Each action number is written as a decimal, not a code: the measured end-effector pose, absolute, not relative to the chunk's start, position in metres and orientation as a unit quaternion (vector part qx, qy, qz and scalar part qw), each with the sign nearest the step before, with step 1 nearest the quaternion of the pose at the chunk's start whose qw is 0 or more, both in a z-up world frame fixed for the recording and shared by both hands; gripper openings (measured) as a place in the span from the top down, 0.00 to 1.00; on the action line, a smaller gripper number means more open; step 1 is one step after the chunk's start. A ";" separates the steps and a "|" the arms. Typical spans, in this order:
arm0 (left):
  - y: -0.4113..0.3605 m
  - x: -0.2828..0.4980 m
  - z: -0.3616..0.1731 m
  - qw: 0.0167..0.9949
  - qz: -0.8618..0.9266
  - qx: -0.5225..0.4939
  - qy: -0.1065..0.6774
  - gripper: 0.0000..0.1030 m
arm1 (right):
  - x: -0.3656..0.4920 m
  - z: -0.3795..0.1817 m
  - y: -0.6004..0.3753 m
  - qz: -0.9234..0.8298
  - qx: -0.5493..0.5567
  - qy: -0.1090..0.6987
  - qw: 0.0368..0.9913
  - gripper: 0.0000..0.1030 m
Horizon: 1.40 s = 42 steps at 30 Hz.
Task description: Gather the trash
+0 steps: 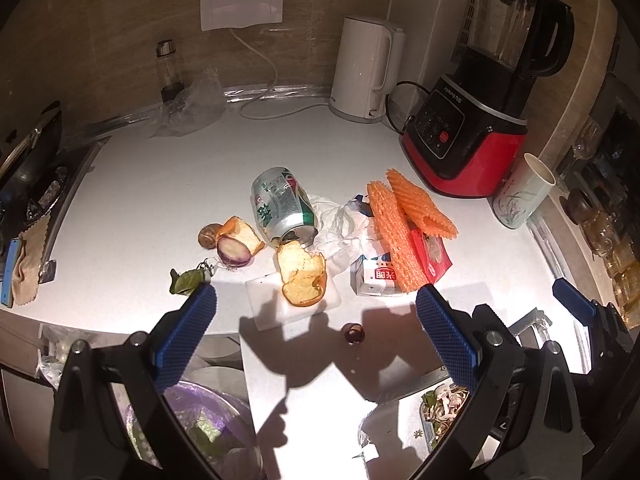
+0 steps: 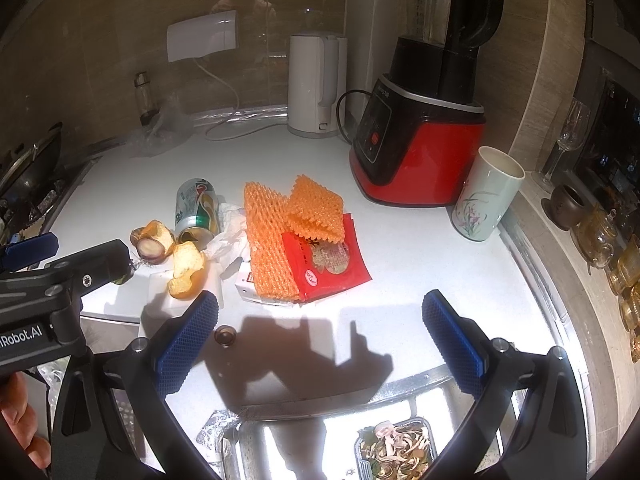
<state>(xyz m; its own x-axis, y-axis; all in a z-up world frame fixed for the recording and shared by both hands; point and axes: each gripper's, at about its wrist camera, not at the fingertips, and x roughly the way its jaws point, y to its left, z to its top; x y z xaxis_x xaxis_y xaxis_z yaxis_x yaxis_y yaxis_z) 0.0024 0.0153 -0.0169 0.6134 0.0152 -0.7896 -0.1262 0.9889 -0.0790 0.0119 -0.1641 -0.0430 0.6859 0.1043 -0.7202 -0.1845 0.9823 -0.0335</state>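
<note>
Trash lies on the white counter [image 1: 132, 200]: a crushed drink can [image 1: 282, 202] on its side, bread pieces [image 1: 302, 276], half an onion [image 1: 234, 252], crumpled tissue [image 1: 340, 224], orange foam nets [image 1: 404, 220], a red packet [image 2: 328, 260], a small milk carton [image 1: 374, 278], a green leaf [image 1: 186, 280] and a chestnut [image 1: 354, 333]. My left gripper [image 1: 316, 312] is open and empty, hovering just in front of the bread. My right gripper [image 2: 320, 312] is open and empty, in front of the red packet. The can [image 2: 198, 208] also shows in the right wrist view.
A red blender [image 1: 468, 132], white kettle [image 1: 366, 68] and painted cup [image 1: 524, 192] stand at the back right. A clear bag [image 1: 194, 108] and bottle [image 1: 168, 68] sit at the back left, a stove with pan [image 1: 28, 152] at left. A tray of food scraps [image 2: 400, 452] lies below the front edge.
</note>
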 end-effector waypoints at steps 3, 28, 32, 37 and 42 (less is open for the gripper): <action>0.018 0.003 -0.021 0.897 0.038 -0.055 0.438 0.07 | 0.013 -0.045 -0.163 0.082 -0.051 0.392 0.915 0.02; 0.132 0.039 -0.121 0.897 0.008 -0.022 0.442 0.07 | 0.043 -0.088 -0.143 0.104 -0.067 0.421 0.899 0.02; 0.135 0.051 -0.143 0.893 -0.005 -0.016 0.450 0.09 | 0.046 -0.089 -0.136 0.116 -0.064 0.419 0.898 0.02; 0.142 0.062 -0.162 0.883 -0.018 -0.035 0.468 0.44 | 0.048 -0.093 -0.124 0.140 -0.061 0.415 0.897 0.02; 0.142 0.068 -0.176 0.876 -0.017 -0.038 0.481 0.64 | 0.050 -0.096 -0.114 0.147 -0.065 0.416 0.895 0.02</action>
<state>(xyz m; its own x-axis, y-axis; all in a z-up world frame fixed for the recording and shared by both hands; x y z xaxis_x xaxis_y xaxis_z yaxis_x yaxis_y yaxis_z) 0.0678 0.1420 -0.1755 0.5365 -0.0672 -0.8412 -0.0067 0.9965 -0.0839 0.0499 -0.1139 -0.0959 0.6099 0.2087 -0.7645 -0.3175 0.9482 0.0056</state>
